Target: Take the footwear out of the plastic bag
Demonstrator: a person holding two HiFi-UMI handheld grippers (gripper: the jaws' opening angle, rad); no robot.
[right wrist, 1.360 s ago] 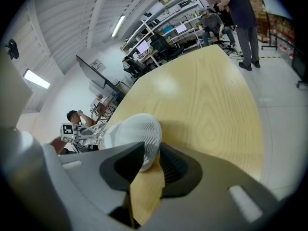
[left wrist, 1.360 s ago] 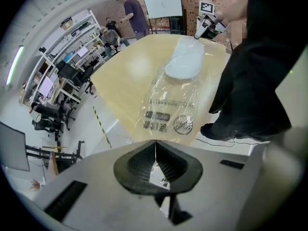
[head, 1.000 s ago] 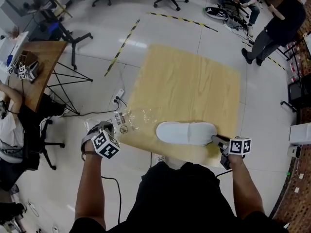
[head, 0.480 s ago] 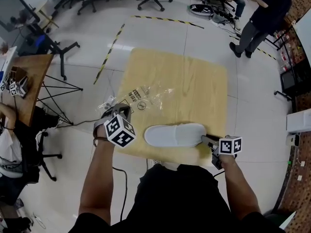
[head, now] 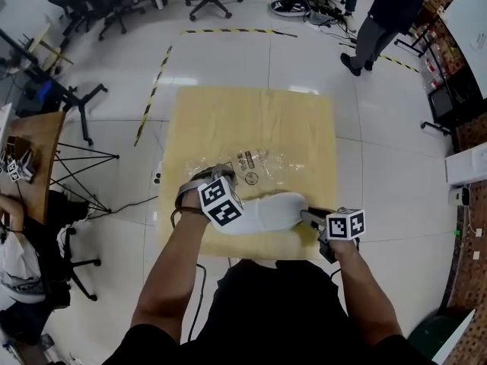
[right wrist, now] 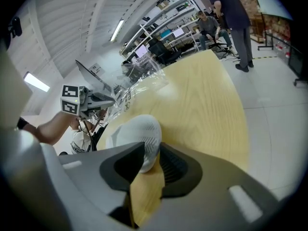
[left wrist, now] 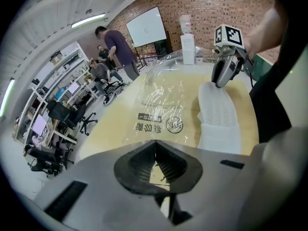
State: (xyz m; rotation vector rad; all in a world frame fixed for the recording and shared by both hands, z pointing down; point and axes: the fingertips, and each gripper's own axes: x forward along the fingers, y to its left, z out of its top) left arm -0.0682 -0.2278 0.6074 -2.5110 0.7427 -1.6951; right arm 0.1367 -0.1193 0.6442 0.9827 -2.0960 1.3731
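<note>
Slipper [head: 270, 211] lies on the surface [head: 251, 120], its end clamped between the right gripper's [right wrist: 151, 154] jaws; the left gripper's [left wrist: 155, 146] jaws are pinched together on the plastic bag [left wrist: 159, 100] alongside.

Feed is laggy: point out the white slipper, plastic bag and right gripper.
white slipper [head: 272, 210]: head view, its visible middle.
plastic bag [head: 268, 164]: head view, clear middle of the film.
right gripper [head: 306, 214]: head view, between its fingertips.

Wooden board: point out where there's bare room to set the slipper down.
Free: the far half of the board, beyond the plastic bag. Crowded: the near edge, where the slipper lies between the left gripper and right gripper.
</note>
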